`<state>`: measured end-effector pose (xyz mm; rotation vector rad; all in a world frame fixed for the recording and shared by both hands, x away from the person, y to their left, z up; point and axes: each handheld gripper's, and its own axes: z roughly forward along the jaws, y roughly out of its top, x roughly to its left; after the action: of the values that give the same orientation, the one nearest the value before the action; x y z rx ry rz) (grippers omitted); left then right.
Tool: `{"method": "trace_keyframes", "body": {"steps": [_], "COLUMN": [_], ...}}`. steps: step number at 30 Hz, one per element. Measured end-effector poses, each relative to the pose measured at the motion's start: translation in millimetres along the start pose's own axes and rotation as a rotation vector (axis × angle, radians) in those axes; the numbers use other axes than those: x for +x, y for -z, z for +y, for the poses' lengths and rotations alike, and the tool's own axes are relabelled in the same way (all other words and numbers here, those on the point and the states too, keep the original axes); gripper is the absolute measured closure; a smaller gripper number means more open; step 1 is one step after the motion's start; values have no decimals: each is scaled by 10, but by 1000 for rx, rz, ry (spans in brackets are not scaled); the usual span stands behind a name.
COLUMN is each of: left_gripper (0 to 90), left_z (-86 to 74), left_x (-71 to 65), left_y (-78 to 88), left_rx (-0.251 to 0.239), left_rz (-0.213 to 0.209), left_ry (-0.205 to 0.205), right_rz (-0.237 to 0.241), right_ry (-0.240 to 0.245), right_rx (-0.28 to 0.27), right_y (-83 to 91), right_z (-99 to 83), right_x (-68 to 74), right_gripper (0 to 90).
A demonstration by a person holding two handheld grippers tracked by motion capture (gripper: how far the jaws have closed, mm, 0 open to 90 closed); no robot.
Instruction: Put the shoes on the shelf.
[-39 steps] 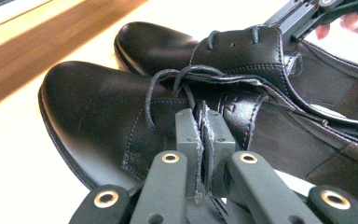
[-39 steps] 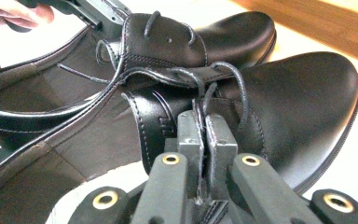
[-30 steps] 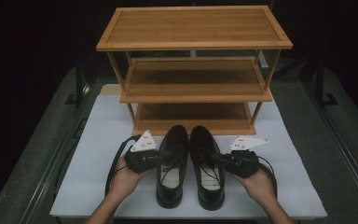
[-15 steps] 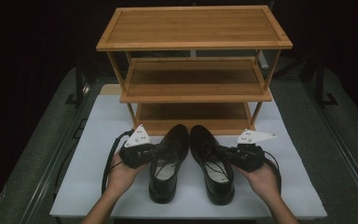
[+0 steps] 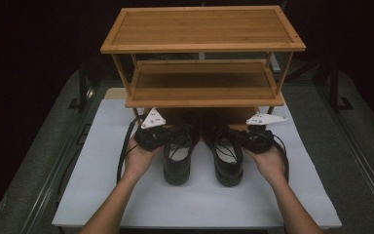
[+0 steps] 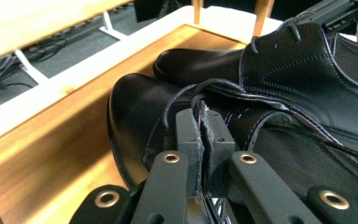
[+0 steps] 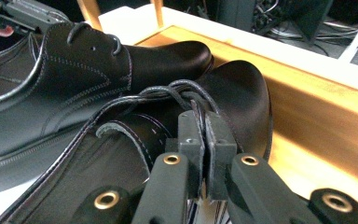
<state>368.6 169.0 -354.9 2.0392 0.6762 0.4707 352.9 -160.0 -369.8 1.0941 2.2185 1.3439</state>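
Two black leather lace-up shoes point away from me with their toes under the middle shelf of a wooden shoe rack (image 5: 202,29). My left gripper (image 5: 161,136) is shut on the outer upper edge of the left shoe (image 5: 177,168). My right gripper (image 5: 247,137) is shut on the outer upper edge of the right shoe (image 5: 229,168). In the left gripper view the left gripper (image 6: 201,122) pinches the leather flap by the laces, and the toe of the left shoe (image 6: 130,107) lies over the bottom shelf (image 6: 51,140). The right gripper (image 7: 204,125) clamps the right shoe (image 7: 242,88) the same way.
The rack has three tiers and stands at the far end of a white mat (image 5: 102,146) on a grey table. Its uprights and the middle shelf (image 5: 202,92) hang low above the shoe toes. Black cables loop from both grippers beside the hands.
Both hands have carried the shoes forward from the middle of the mat. The toes now reach under the middle shelf, over the bottom shelf. The heels spread a little apart on the way.
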Motion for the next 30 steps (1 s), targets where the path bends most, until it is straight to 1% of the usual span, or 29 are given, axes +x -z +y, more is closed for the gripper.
{"method": "trace_keyframes", "body": {"steps": [3, 6, 7, 8, 9, 10, 14, 16, 19, 20, 21, 23, 27, 28, 30], "left_gripper": [874, 875, 875, 874, 874, 874, 874, 874, 873, 873, 873, 872, 865, 863, 860], "left_z": [27, 45, 52, 54, 54, 56, 44, 40, 37, 30, 26, 26, 11, 12, 10], "left_x": [69, 118, 138, 149, 158, 178, 216, 230, 237, 241, 243, 244, 229, 220, 224], "left_y": [-156, -278, -326, -353, -388, -415, -527, -574, -628, -644, -651, -653, -644, -638, -630], "left_rx": [-3, -6, -8, -12, -20, -17, -24, -22, -12, -13, -18, -20, -15, -11, -6], "left_rz": [25, 46, 60, 69, 80, 82, 106, 110, 127, 130, 129, 128, 101, 101, 95], "left_ry": [1, 6, 5, 8, 19, 12, 26, 26, 11, 11, 19, 18, 16, 16, 16], "right_rz": [-25, -41, -50, -61, -63, -71, -96, -107, -124, -124, -127, -130, -124, -119, -123], "right_ry": [-6, -10, -8, -6, -8, -8, -18, -12, -10, -11, -10, -5, -11, -11, -10], "right_rx": [0, -3, -1, 2, 1, -1, -7, -9, -3, -1, -2, -10, 5, -3, -10], "right_y": [-121, -232, -258, -302, -328, -360, -481, -529, -599, -621, -642, -657, -667, -661, -650], "right_z": [68, 125, 140, 163, 173, 186, 221, 223, 230, 235, 239, 244, 207, 185, 146], "right_x": [-85, -138, -147, -166, -177, -192, -234, -242, -239, -240, -240, -235, -217, -212, -216], "right_gripper": [870, 870, 869, 869, 869, 869, 869, 869, 869, 869, 868, 868, 866, 865, 863]}}
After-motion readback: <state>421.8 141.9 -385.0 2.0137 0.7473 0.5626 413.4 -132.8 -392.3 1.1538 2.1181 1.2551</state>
